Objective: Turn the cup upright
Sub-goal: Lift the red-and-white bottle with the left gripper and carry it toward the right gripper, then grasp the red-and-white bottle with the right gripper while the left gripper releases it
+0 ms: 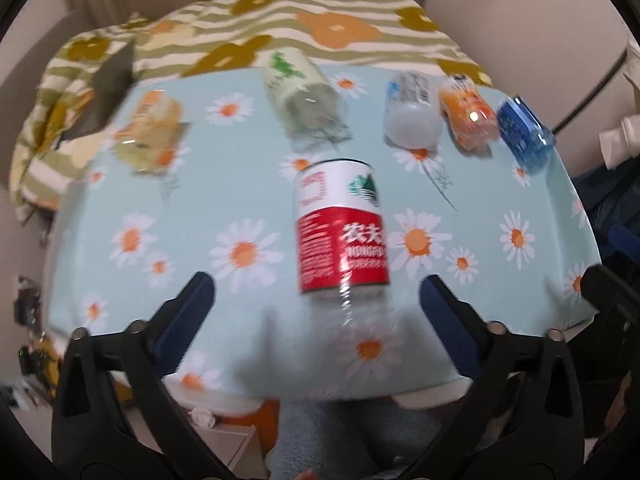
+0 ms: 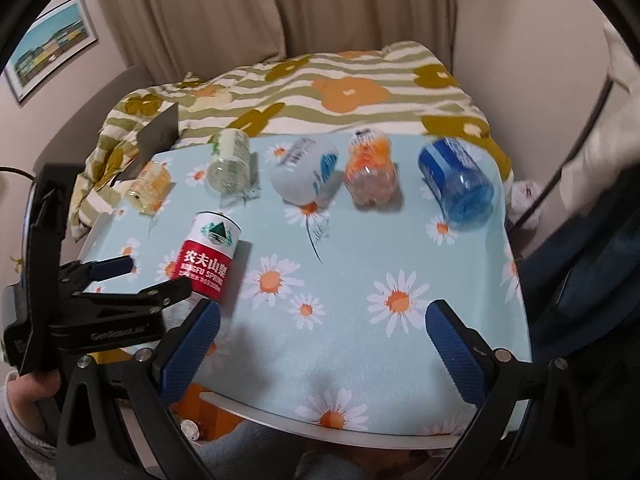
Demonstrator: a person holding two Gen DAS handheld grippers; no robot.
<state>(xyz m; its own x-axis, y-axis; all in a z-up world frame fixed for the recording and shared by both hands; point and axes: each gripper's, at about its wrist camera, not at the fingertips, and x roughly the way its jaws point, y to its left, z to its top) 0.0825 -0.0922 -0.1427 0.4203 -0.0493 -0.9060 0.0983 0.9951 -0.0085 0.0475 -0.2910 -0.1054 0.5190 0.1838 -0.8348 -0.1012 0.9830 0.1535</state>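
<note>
Your left gripper point(image 1: 316, 300) hangs wide open and empty just short of the cup point(image 1: 342, 232); your right gripper point(image 2: 322, 330) is equally spread and empty, off to the side. You look to be on the approach: next, close on its clear lower part. The cup, red-and-white labelled, stands on the tabletop point(image 2: 360, 248), nearer than the row of lying bottles point(image 2: 370, 172).

Soft indoor light, left wrist view motion-blurred — fisheye bending at edges, faint shadows
</note>
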